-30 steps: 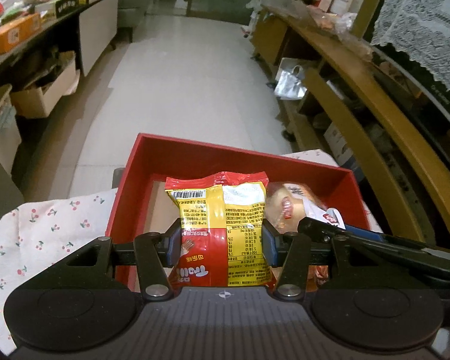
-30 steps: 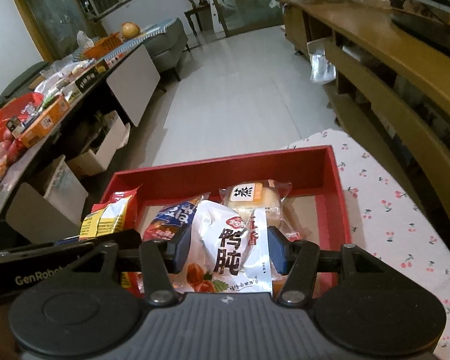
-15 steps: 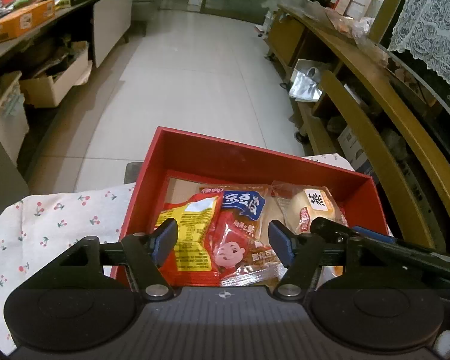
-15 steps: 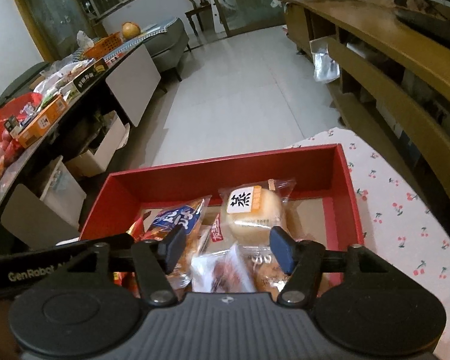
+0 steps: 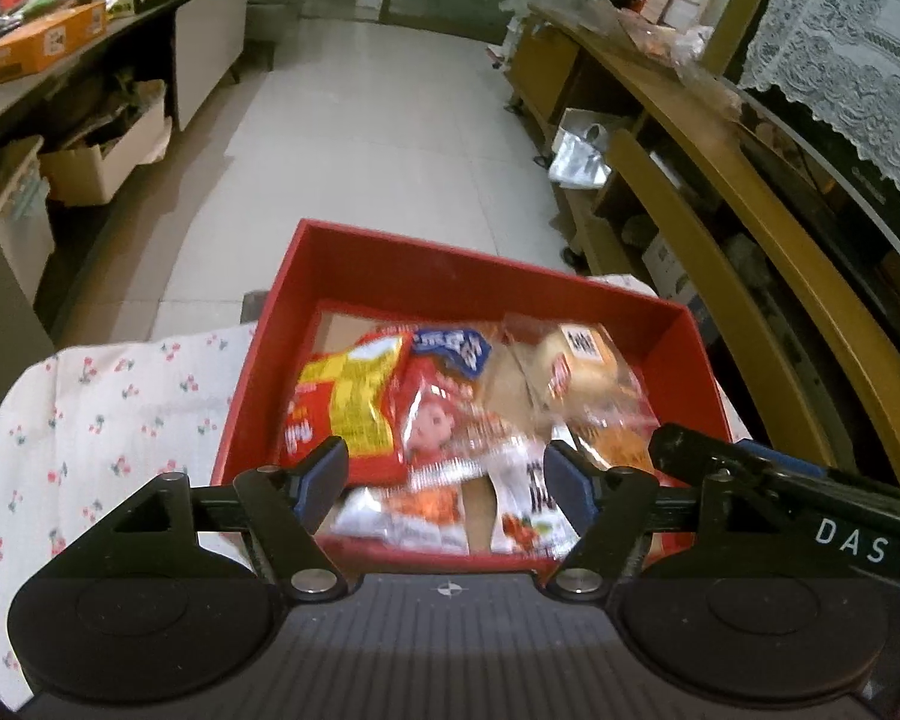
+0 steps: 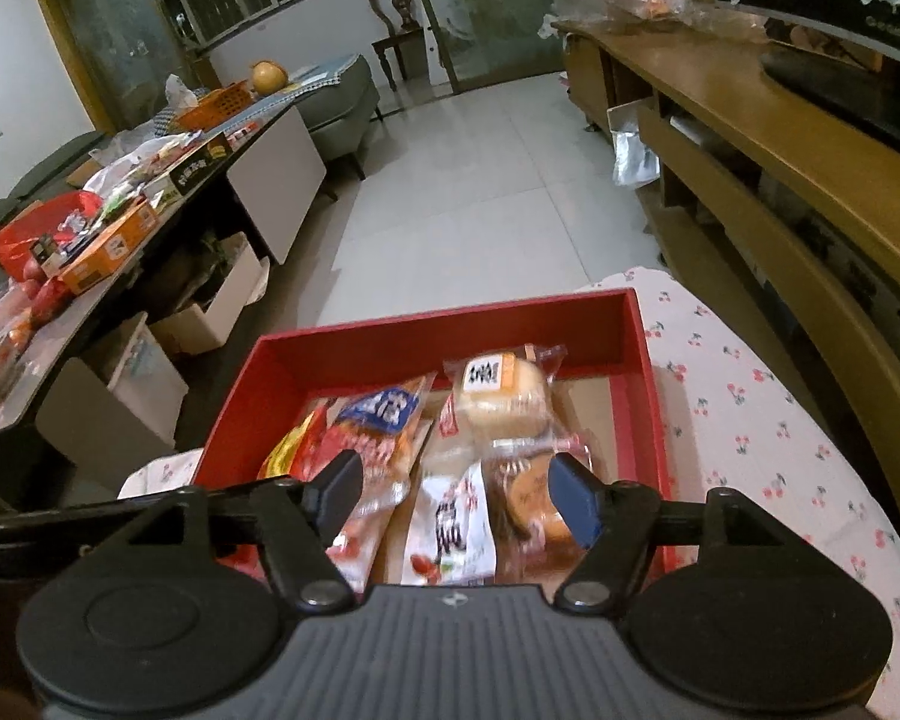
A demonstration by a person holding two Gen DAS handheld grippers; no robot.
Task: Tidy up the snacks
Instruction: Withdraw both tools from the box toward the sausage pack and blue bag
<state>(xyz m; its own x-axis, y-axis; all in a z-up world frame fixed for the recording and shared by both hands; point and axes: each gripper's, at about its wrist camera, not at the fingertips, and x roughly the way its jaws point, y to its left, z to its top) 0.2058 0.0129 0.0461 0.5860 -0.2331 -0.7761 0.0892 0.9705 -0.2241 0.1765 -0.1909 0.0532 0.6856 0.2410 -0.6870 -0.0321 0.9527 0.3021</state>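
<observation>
The left gripper (image 5: 444,480) hangs over the near edge of the red box (image 5: 426,267), its fingers (image 5: 321,471) spread wide with nothing between them. Just past the left finger lies the yellow-and-red packet (image 5: 345,405), flat in the box's left part. Between the fingers and a little beyond sits the red packet (image 5: 444,420) with a cartoon face, and a blue-topped packet (image 5: 453,348) lies further on. Ahead of the right finger is the bun (image 5: 576,363) in clear wrap, with a white packet (image 5: 528,501) close inside that finger. The snacks here are motion-blurred, so print cannot be read.

The right gripper (image 6: 450,495) also sits over the near edge of the box (image 6: 450,324), fingers (image 6: 573,501) wide and gripping nothing. Between them lies the white packet (image 6: 450,531), printed in black and red. Beside the left finger is the blue-topped packet (image 6: 384,414), with the yellow-and-red packet (image 6: 288,447) poking out beyond it to the left. Straight ahead of the gap rests the bun (image 6: 501,396), and a brown pastry (image 6: 528,501) in clear wrap touches the inner side of the right finger.

The box stands on a tabletop under a cherry-print cloth (image 6: 744,396), which spreads out to the right of the right gripper and to the left of the left one (image 5: 108,396). The right gripper's black body (image 5: 810,498) shows just to the right of the left gripper's right finger.
</observation>
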